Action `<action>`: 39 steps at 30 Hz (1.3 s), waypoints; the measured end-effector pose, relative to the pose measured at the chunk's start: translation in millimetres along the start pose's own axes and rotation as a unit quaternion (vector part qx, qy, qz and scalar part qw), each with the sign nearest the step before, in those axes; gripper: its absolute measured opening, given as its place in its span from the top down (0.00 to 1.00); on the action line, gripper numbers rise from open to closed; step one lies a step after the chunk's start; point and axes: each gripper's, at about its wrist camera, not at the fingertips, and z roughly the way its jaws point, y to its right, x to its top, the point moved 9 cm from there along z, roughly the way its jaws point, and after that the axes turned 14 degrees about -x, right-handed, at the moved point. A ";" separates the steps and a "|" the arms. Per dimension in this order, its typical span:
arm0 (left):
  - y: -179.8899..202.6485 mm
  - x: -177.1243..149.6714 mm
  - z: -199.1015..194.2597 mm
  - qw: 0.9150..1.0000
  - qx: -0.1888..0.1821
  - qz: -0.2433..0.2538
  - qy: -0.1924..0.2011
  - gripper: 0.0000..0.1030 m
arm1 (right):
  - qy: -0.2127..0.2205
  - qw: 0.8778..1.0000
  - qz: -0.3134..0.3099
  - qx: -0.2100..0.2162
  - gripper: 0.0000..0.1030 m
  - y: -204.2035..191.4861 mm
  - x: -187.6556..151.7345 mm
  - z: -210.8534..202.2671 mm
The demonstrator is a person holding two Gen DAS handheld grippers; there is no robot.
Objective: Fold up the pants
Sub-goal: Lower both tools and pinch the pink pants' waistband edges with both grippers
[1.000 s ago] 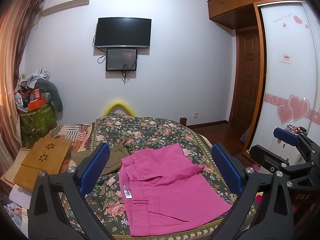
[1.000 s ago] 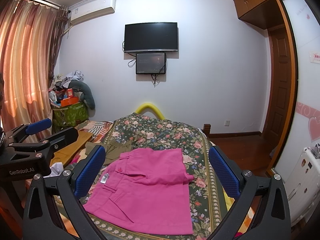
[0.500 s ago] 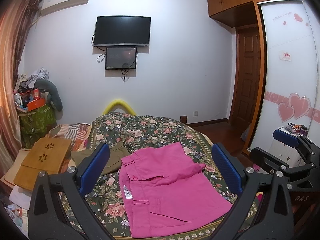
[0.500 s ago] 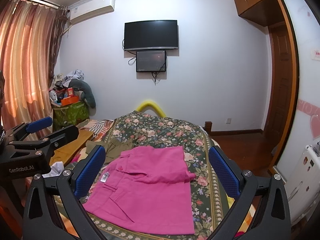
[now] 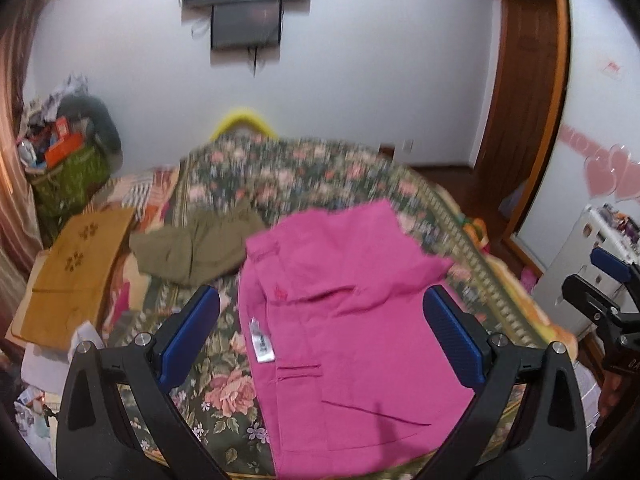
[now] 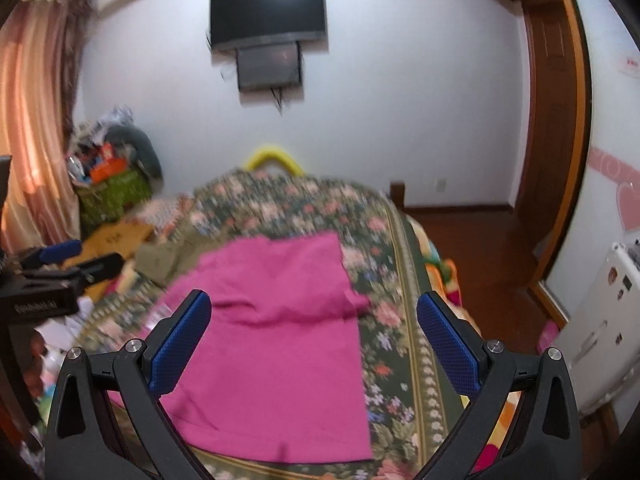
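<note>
Pink pants (image 5: 352, 320) lie partly folded on floral bedspread (image 5: 280, 168). Left gripper (image 5: 320, 336) and right gripper (image 6: 314, 340) hover above, fingers spread, holding nothing. Step: approach. Next: pinch near edge, fold over.

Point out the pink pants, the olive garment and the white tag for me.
pink pants (image 5: 360, 312), left wrist view, middle of the fabric
olive garment (image 5: 196, 244), left wrist view, centre of the bundle
white tag (image 5: 261, 342), left wrist view, middle of the tag
</note>
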 end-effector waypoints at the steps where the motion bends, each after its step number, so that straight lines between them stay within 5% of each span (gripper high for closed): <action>1: -4.2 -2.4 6.4 1.000 0.004 -0.001 -0.007 0.00 | -0.016 1.000 -0.005 -0.003 0.01 2.3 -6.4 9.8; 8: -38.5 -25.3 70.8 0.996 -0.001 -0.010 -0.090 0.00 | -0.106 0.994 -0.022 0.010 0.02 9.7 -47.6 71.4; 11: -56.6 -31.6 90.7 0.994 0.009 -0.009 -0.111 0.01 | -0.132 0.991 -0.023 0.027 0.13 8.9 -55.3 95.0; 15: -79.3 -42.0 115.0 0.989 0.020 -0.015 -0.144 0.21 | -0.166 0.984 -0.029 0.054 0.18 3.8 -64.6 131.7; 18: -92.6 -53.4 133.2 0.984 0.018 -0.029 -0.175 0.30 | -0.192 0.978 -0.035 0.072 0.35 -3.9 -68.4 157.6; 26: -91.1 -71.2 164.1 0.972 -0.044 -0.069 -0.220 0.71 | -0.235 0.964 -0.046 0.119 0.52 -22.7 -82.2 194.9; 30: -93.9 -71.1 167.3 0.969 -0.063 -0.096 -0.217 0.73 | -0.233 0.963 -0.074 0.113 0.54 -29.7 -89.5 207.6; 33: -96.0 -70.9 165.3 0.969 -0.067 -0.106 -0.215 0.85 | -0.217 0.965 -0.107 0.098 0.60 -33.0 -90.2 211.9; 39: -102.2 -67.6 164.4 0.968 -0.080 -0.130 -0.199 0.97 | -0.222 0.965 -0.088 0.106 0.89 -23.4 -88.7 213.0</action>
